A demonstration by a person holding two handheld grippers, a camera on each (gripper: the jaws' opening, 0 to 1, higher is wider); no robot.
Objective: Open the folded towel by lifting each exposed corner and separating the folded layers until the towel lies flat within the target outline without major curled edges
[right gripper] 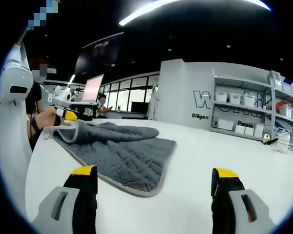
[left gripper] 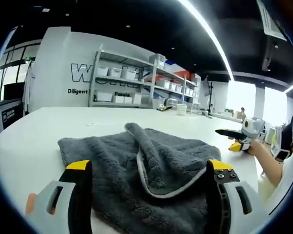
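The white table (left gripper: 34,141) carries the grey towel (left gripper: 151,180), spread across it but not yet flat — one layer is folded back, its pale edge curling over the middle, so unfolding is partly done at best. No target outline is visible. The left gripper (left gripper: 149,187) hovers wide open over the towel's near edge, holding nothing; the right gripper (right gripper: 154,190) hangs equally open above bare table beside the towel.

Bright ceiling strip lights (left gripper: 205,29), window glare, heavy fisheye bending, edges perhaps slightly soft
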